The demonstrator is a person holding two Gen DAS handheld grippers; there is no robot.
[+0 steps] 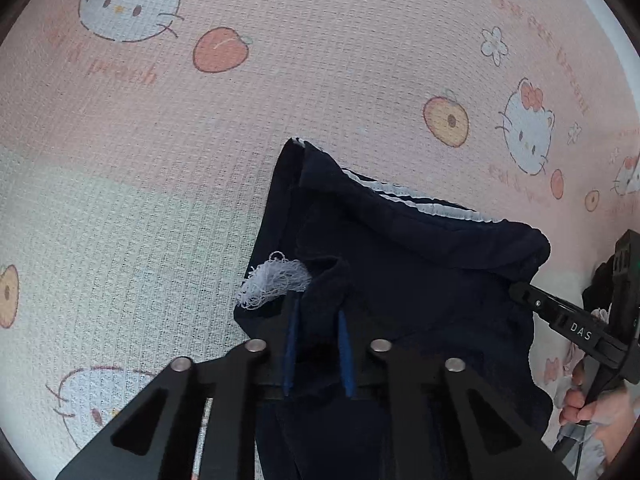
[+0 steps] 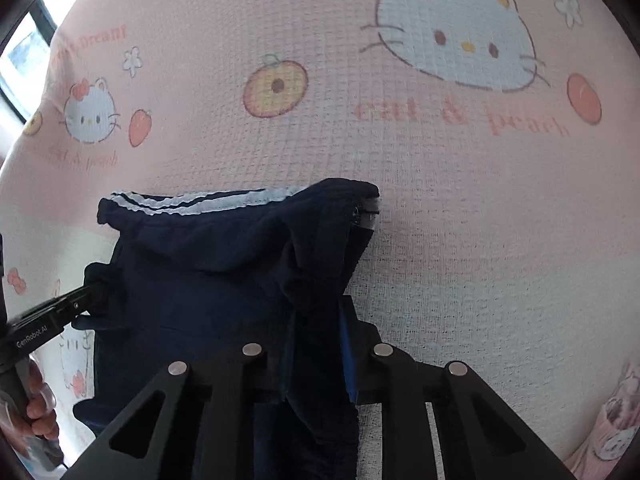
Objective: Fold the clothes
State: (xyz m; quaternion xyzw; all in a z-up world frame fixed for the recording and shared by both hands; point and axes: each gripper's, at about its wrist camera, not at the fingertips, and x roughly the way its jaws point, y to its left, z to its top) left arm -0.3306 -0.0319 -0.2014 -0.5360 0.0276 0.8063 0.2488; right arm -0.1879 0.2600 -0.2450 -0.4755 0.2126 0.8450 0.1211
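Note:
A dark navy garment [image 1: 400,272] with white stripes [image 1: 420,200] along its top edge lies bunched on the bed sheet. My left gripper [image 1: 318,312] is shut on a fold of it, beside a frayed white mesh patch [image 1: 272,280]. At the right, my right gripper [image 1: 516,290] pinches the garment's right edge. In the right wrist view the garment [image 2: 208,272] fills the lower left, and my right gripper [image 2: 316,320] is shut on its right-hand fold. There the left gripper [image 2: 90,300] bites the left edge.
A pink sheet [image 1: 280,80] printed with cartoon cats and peaches covers the whole surface [image 2: 480,240]. A hand [image 1: 592,404] holds the right gripper's handle, another hand [image 2: 36,408] the left one. A window [image 2: 24,48] shows at the upper left.

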